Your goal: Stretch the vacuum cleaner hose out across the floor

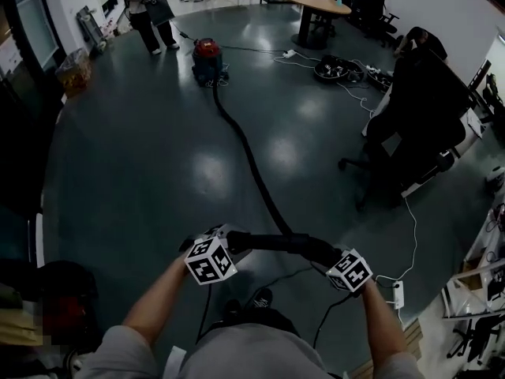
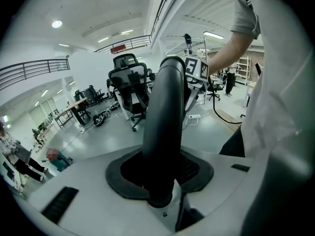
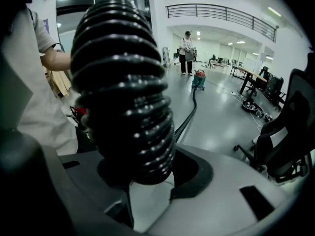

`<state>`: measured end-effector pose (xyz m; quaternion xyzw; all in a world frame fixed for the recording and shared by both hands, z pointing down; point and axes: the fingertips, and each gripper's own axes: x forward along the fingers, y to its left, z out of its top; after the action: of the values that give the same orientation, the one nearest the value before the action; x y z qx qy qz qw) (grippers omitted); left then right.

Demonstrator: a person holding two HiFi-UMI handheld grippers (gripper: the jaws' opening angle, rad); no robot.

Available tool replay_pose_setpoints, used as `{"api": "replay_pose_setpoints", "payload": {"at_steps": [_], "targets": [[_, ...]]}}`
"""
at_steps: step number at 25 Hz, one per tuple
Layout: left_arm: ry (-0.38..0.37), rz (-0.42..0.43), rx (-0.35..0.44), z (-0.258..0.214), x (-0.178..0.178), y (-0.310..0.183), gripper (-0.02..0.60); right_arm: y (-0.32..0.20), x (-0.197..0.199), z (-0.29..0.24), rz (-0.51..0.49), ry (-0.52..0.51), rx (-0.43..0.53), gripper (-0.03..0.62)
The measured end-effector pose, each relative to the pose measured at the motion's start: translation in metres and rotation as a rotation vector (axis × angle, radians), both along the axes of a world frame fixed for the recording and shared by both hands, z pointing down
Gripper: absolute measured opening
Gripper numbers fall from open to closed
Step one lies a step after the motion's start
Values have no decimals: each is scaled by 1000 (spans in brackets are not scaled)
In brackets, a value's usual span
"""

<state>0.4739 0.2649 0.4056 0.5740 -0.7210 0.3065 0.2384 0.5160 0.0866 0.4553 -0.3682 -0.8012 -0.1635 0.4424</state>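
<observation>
Stretching looks well under way, judging by how things lie. The grey floor (image 1: 158,172) spreads wide ahead of you, with an office chair (image 1: 418,125) off to your right and a person (image 1: 150,10) standing far off at the top of the head view. The vacuum cleaner (image 1: 207,58) sits well away from you. Its hose (image 1: 252,168) runs from it in one long line over the floor up to your hands, with a slight curve midway, so it is not quite straight.

You hold the free end crosswise in front of you. Your right gripper (image 3: 142,168) has its jaws clamped on the ribbed part of the hose. Your left gripper (image 2: 158,173) has its jaws closed round the smooth rigid tube (image 2: 165,112) at the end.

Next, I'd judge, you need to draw away from the cleaner until the curve goes, without dragging the cleaner along, then lower the end. Mind the white cable (image 1: 410,235) and power strip (image 1: 398,293) on the floor just to your right.
</observation>
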Motion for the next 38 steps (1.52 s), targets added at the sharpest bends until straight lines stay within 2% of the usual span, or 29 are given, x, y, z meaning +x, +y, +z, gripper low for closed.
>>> {"api": "replay_pose_setpoints", "payload": {"at_steps": [7,11,15,17,23,27,32,35,38], "targets": [[-33,8,15,6,45,38,129,35,38,15,50,-9,43,181],[-63,46,-3,-1,72,34,129,31,58,28,3,-23,63,181],[-71,116,-35,-9,99,25,127,14,61,33,2,-102,113,188],[-74,131,-49,-13,111,17,129,2,64,34,20,-124,118,216],[-92,115,-92,-11,123,-13,127,-43,82,2,53,-189,130,224],[-84,117,-119,-10,124,-29,127,-39,101,-46,-30,-256,86,224],[-60,127,-141,1,129,-46,127,16,108,-95,-220,-340,21,224],[-47,138,-147,7,127,-52,127,52,101,-102,-327,-339,30,224],[-35,141,-140,9,126,-52,127,81,95,-94,-435,-321,90,224]]}}
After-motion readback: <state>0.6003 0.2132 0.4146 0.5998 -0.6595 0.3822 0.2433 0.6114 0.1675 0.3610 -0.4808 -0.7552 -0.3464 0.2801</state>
